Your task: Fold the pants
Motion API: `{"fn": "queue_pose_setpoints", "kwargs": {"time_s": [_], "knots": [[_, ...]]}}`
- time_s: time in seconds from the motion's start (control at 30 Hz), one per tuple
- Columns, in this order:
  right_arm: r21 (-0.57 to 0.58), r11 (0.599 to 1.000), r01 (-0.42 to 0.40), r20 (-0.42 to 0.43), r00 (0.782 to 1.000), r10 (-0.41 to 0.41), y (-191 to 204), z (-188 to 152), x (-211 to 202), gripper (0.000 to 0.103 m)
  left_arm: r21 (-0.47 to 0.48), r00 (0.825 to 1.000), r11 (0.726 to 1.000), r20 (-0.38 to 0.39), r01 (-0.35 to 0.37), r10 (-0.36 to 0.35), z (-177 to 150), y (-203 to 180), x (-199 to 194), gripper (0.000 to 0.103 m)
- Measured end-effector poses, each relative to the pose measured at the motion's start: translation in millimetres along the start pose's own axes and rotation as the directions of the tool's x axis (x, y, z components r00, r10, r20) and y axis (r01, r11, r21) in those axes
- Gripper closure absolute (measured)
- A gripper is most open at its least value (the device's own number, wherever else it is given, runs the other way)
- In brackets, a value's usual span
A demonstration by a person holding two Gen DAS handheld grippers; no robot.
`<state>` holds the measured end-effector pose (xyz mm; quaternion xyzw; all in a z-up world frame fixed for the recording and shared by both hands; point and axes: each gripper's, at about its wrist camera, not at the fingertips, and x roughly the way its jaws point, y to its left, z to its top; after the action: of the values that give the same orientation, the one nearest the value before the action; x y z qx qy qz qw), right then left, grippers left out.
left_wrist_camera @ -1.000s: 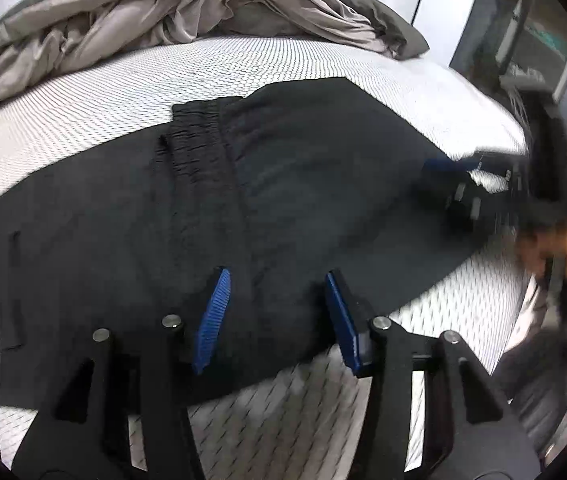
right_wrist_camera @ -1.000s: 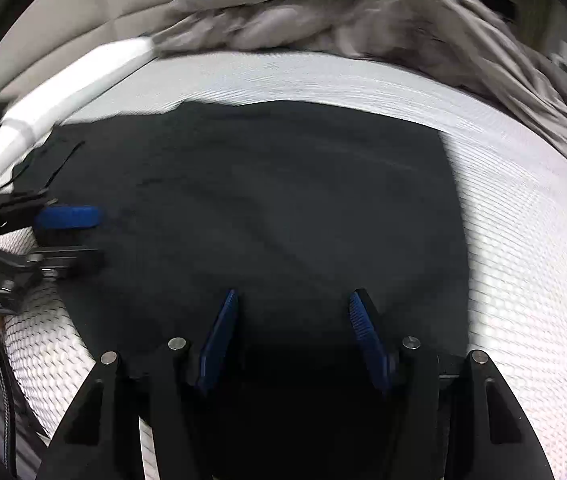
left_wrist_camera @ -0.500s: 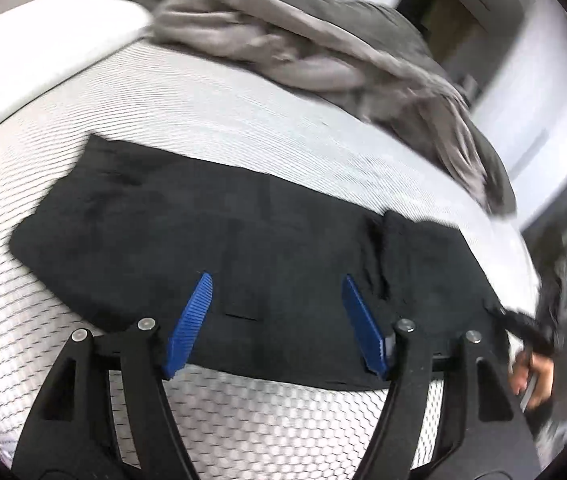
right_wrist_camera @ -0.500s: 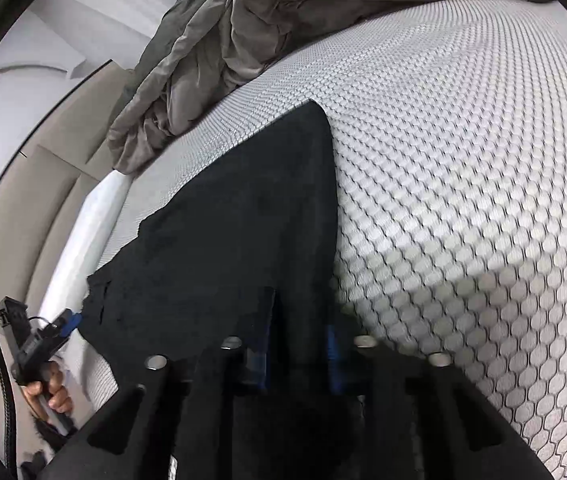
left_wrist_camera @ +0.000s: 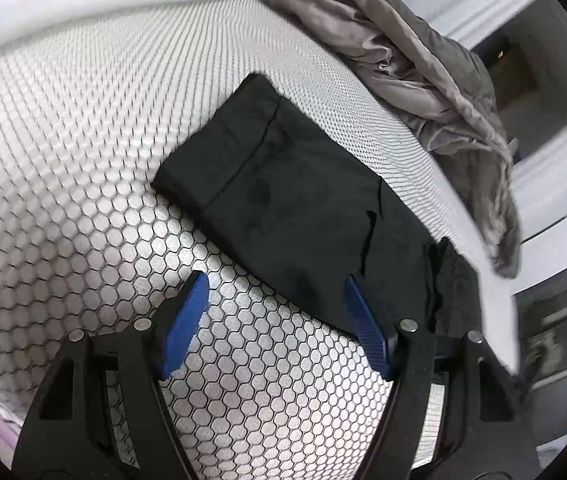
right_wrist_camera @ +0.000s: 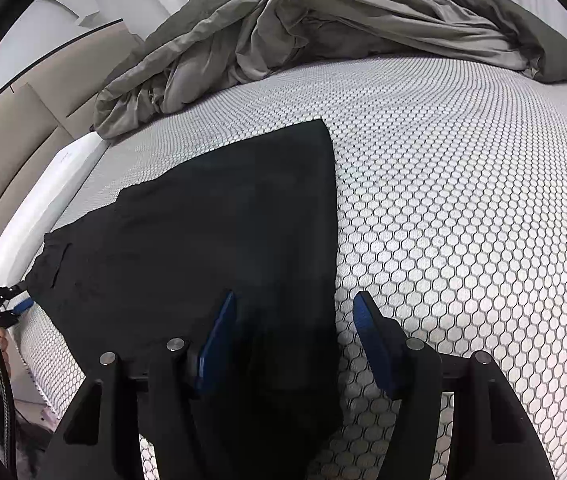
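Note:
Black pants [left_wrist_camera: 299,200] lie flat on the white honeycomb-patterned mattress [left_wrist_camera: 83,160], folded lengthwise into a long strip. In the left wrist view my left gripper [left_wrist_camera: 275,304] is open, low over the near long edge close to the leg cuffs [left_wrist_camera: 219,152]. In the right wrist view the pants [right_wrist_camera: 211,240] stretch away to the left. My right gripper [right_wrist_camera: 295,320] is open over the waist end, astride the right edge. The left gripper [right_wrist_camera: 15,304] shows small at the far left end of the pants.
A crumpled grey duvet [right_wrist_camera: 323,32] is piled along the far side of the mattress [right_wrist_camera: 463,200], also in the left wrist view [left_wrist_camera: 423,68]. A beige headboard [right_wrist_camera: 15,132] is at the left. The mattress edge runs close below both grippers.
The left gripper has swung along the pants from the waistband to the cuff end. The right gripper was shut half a second ago and is now open over the waist end.

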<state>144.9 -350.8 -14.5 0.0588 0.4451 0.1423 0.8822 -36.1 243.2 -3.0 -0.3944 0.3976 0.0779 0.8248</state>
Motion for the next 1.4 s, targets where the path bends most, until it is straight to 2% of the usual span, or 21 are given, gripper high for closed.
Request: {"fn": "queue_pose_setpoints", "kwargs": {"time_s": [0.13, 0.17, 0.23, 0.27, 0.3, 0.4, 0.5, 0.63, 0.73, 0.87, 0.97, 1.03, 1.1, 1.13, 1.17, 1.2, 1.23, 1.27, 1.3, 1.37, 1.4], "knots": [[-0.013, 1.000, -0.001, -0.023, 1.000, 0.001, 9.3, 2.3, 11.7, 0.041, -0.042, 0.998, 0.999, 0.070, 0.009, -0.006, 11.0, 7.3, 13.3, 0.038], [-0.018, 1.000, -0.004, -0.027, 1.000, 0.003, 12.8, 2.9, 14.6, 0.041, -0.076, 0.996, 0.997, 0.091, 0.006, 0.001, 14.5, 9.4, 17.0, 0.044], [-0.031, 1.000, 0.005, -0.025, 1.000, -0.005, 14.0, -0.2, 16.1, 0.041, -0.143, 0.992, 0.990, 0.128, 0.013, 0.006, 20.6, 10.4, 23.7, 0.067], [-0.042, 0.999, 0.008, -0.025, 1.000, -0.009, 16.5, -0.2, 17.8, 0.041, -0.148, 0.991, 0.989, 0.135, 0.010, 0.010, 22.9, 9.3, 24.7, 0.090], [-0.051, 0.999, 0.008, -0.028, 1.000, -0.010, 15.8, -0.4, 18.3, 0.041, -0.127, 0.988, 0.992, 0.154, -0.010, 0.029, 25.5, 4.9, 24.7, 0.097], [-0.068, 0.998, 0.005, -0.022, 1.000, -0.006, 19.2, -0.7, 15.2, 0.041, -0.069, 0.974, 0.997, 0.217, -0.042, 0.056, 26.0, -15.3, 16.5, 0.103], [-0.066, 0.998, 0.000, -0.001, 1.000, 0.000, 15.2, -2.3, 3.0, 0.041, 0.065, 0.948, 0.994, 0.310, -0.092, 0.068, 17.8, -66.4, -6.7, 0.103], [-0.056, 0.998, -0.004, 0.046, 0.999, 0.006, 12.9, 4.5, -14.7, 0.041, 0.241, 0.925, 0.967, 0.380, -0.086, -0.012, -6.0, -145.6, -41.0, 0.103], [-0.042, 0.999, -0.014, 0.105, 0.994, 0.018, 9.8, 11.8, -34.6, 0.039, 0.355, 0.921, 0.934, 0.376, -0.039, -0.105, -29.7, -214.9, -49.3, 0.103], [0.000, 1.000, -0.026, 0.183, 0.983, 0.026, -1.6, 19.2, -56.5, 0.034, 0.516, 0.934, 0.855, 0.275, 0.057, -0.229, -81.7, -317.3, -29.0, 0.103], [0.051, 0.998, -0.039, 0.198, 0.980, 0.029, -15.9, 20.2, -64.3, 0.034, 0.593, 0.953, 0.793, 0.137, 0.139, -0.270, -126.8, -378.0, 10.7, 0.101], [0.067, 0.997, -0.027, 0.197, 0.980, 0.014, -25.6, 17.9, -68.9, 0.034, 0.651, 0.977, 0.738, -0.032, 0.180, -0.211, -167.5, -412.6, 61.0, 0.091], [0.077, 0.997, -0.001, 0.189, 0.982, -0.013, -37.4, 14.4, -72.7, 0.034, 0.686, 0.974, 0.693, -0.185, 0.221, -0.127, -205.1, -423.1, 107.4, 0.086], [0.085, 0.996, 0.010, 0.187, 0.982, -0.025, -42.6, 12.9, -74.4, 0.034, 0.701, 0.968, 0.673, -0.232, 0.236, -0.098, -216.7, -422.4, 121.3, 0.085], [0.097, 0.995, 0.019, 0.185, 0.982, -0.037, -45.3, 12.9, -73.5, 0.034, 0.731, 0.957, 0.640, -0.289, 0.237, -0.024, -236.5, -416.6, 143.3, 0.085], [0.115, 0.993, 0.023, 0.182, 0.982, -0.043, -52.4, 10.9, -76.0, 0.034, 0.757, 0.955, 0.611, -0.296, 0.230, 0.008, -249.4, -409.8, 151.9, 0.085], [0.133, 0.991, 0.019, 0.179, 0.983, -0.043, -58.9, 9.2, -78.0, 0.034, 0.777, 0.960, 0.587, -0.280, 0.229, -0.004, -254.4, -403.3, 151.9, 0.085], [0.145, 0.989, 0.014, 0.174, 0.984, -0.039, -63.4, 8.4, -78.4, 0.034, 0.784, 0.962, 0.574, -0.274, 0.235, -0.020, -254.5, -398.7, 147.0, 0.085], [0.149, 0.989, 0.011, 0.170, 0.985, -0.036, -64.3, 9.0, -77.2, 0.034, 0.775, 0.956, 0.575, -0.292, 0.261, -0.040, -251.4, -393.6, 140.7, 0.083], [0.141, 0.990, -0.004, 0.163, 0.986, -0.019, -62.9, 8.4, -74.8, 0.034, 0.732, 0.939, 0.603, -0.332, 0.318, -0.092, -238.6, -384.7, 124.5, 0.077], [0.134, 0.991, -0.011, 0.155, 0.988, -0.010, -59.4, 9.5, -71.8, 0.034, 0.719, 0.937, 0.613, -0.328, 0.328, -0.116, -229.6, -377.4, 113.8, 0.068]]}}
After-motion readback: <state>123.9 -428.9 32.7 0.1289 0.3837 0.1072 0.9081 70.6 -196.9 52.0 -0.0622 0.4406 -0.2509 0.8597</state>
